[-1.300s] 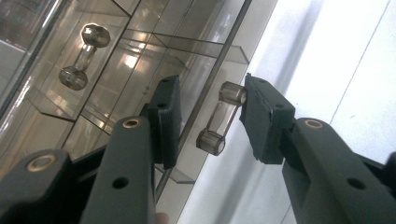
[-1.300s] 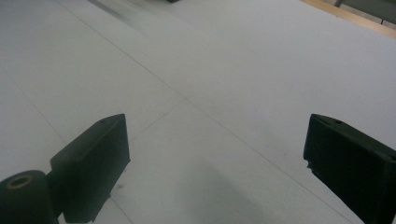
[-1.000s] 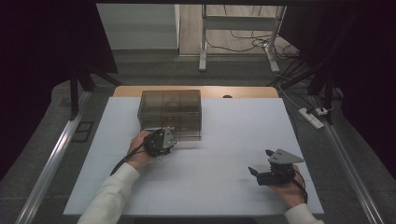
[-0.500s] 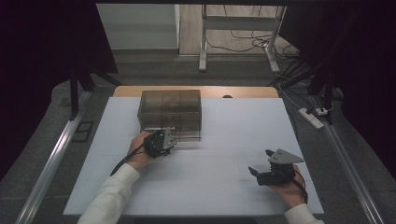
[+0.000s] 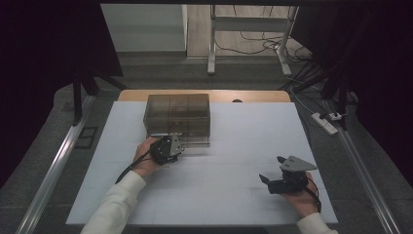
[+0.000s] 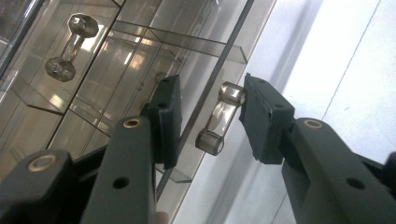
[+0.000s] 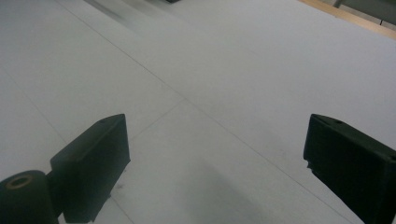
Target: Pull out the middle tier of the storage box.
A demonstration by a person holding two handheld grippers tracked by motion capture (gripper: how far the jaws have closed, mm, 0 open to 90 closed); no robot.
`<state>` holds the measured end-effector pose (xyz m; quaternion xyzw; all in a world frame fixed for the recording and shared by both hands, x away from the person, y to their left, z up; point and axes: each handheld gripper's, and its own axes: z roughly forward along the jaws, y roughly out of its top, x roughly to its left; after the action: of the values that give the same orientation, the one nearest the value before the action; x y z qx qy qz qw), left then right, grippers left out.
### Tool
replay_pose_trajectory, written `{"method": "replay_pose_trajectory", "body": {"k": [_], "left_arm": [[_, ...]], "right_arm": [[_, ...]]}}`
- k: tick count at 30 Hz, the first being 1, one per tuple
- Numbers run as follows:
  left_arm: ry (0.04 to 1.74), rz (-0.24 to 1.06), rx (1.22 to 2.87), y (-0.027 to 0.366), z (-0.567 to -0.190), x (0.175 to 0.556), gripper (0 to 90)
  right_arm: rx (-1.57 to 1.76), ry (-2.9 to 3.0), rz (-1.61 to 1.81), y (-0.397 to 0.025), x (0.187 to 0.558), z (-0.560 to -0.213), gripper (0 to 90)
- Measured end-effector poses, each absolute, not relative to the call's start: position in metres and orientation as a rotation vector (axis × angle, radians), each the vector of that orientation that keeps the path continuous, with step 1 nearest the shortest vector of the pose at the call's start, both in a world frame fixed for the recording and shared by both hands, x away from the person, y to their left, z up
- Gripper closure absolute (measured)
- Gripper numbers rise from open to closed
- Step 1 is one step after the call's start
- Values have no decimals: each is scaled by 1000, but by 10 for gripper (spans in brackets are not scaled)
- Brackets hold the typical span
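A smoky see-through drawer box (image 5: 178, 114) stands at the back middle of the white table (image 5: 243, 131). My left gripper (image 5: 174, 145) is at the box's lower front. In the left gripper view the left gripper (image 6: 210, 100) is open, its jaws on either side of a clear bar handle (image 6: 218, 120) on a lower drawer front. The right-hand pad (image 6: 261, 116) touches the handle's upper end; the other pad stands apart from it. My right gripper (image 5: 272, 169) rests open near the table's front right, and in its own view the right gripper (image 7: 215, 135) has bare table between its jaws.
A second clear handle (image 6: 70, 46) sits on another drawer front of the box. A wooden strip (image 5: 204, 95) runs behind the white surface. A power strip (image 5: 325, 122) and cables lie on the floor to the right.
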<state>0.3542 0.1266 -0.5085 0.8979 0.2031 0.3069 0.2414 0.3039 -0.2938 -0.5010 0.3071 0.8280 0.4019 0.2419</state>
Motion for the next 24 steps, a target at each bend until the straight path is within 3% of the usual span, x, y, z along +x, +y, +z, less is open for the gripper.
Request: {"method": "replay_pose_trajectory", "body": {"k": [13, 21, 24], "left_arm": [[559, 825, 2454, 128, -508, 355, 567], [608, 761, 2405, 133, -504, 357, 317], [628, 740, 2385, 136, -502, 357, 290]], "right_arm": [[844, 2269, 1099, -294, 304, -501, 69], [845, 2269, 1104, -294, 304, -501, 68], [844, 2267, 1100, -294, 304, -501, 69]]}}
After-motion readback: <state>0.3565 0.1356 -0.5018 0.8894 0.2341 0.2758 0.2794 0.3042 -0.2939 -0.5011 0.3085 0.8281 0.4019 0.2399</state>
